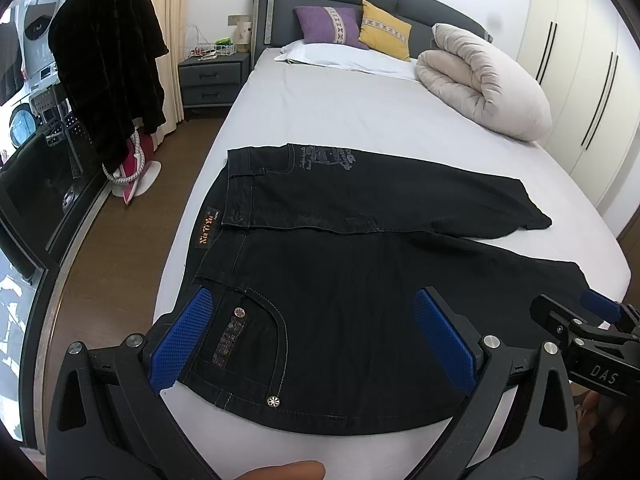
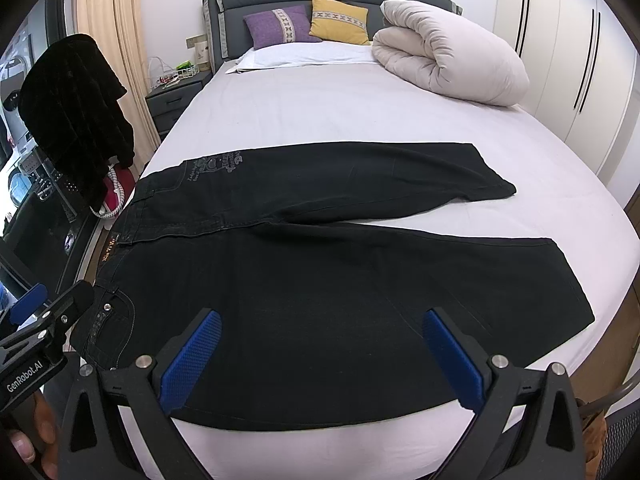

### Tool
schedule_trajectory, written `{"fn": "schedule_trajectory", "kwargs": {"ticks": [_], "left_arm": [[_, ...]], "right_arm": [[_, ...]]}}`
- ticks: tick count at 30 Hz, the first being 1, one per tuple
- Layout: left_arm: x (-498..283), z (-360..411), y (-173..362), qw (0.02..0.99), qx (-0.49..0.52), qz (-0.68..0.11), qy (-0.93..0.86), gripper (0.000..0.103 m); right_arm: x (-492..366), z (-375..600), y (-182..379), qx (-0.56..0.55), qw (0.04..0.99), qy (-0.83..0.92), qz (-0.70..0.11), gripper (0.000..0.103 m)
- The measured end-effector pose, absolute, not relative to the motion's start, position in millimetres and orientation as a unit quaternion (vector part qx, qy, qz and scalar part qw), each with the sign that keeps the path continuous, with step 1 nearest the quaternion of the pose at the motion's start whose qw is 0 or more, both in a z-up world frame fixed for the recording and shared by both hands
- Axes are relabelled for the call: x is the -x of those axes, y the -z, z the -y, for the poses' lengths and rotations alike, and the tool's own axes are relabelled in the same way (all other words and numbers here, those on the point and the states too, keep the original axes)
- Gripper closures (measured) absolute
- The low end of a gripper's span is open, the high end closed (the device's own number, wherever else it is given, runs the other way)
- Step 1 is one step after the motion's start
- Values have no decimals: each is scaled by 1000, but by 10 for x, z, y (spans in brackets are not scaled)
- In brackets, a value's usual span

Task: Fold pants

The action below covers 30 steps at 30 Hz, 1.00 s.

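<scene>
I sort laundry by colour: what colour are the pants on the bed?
Black pants, with grey print near the waist; right wrist view shows best.

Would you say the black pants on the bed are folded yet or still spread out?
Spread out. The black pants lie flat on the bed with both legs apart, neither laid over the other.

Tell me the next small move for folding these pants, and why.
Probably lower both sets of open jaws onto the near leg's edge and pinch it. The black pants lie flat on the bed, legs spread apart; the left gripper hovers at the waist pocket, the right gripper over the near leg, neither holding cloth.
</scene>
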<state>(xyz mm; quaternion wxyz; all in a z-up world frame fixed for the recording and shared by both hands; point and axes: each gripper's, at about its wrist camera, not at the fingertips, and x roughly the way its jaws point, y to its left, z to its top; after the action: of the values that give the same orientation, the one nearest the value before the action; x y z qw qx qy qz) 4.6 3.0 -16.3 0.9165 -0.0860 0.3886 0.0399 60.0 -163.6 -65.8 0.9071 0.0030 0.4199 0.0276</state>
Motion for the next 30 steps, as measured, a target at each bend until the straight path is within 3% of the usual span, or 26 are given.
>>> {"fn": "schedule_trajectory", "kwargs": {"ticks": [30], "left_arm": [[-36,-1,178,914,85,-394,-40,0]], "right_arm": [[-600,1643,661,-3,907,-28,-420,0]]}}
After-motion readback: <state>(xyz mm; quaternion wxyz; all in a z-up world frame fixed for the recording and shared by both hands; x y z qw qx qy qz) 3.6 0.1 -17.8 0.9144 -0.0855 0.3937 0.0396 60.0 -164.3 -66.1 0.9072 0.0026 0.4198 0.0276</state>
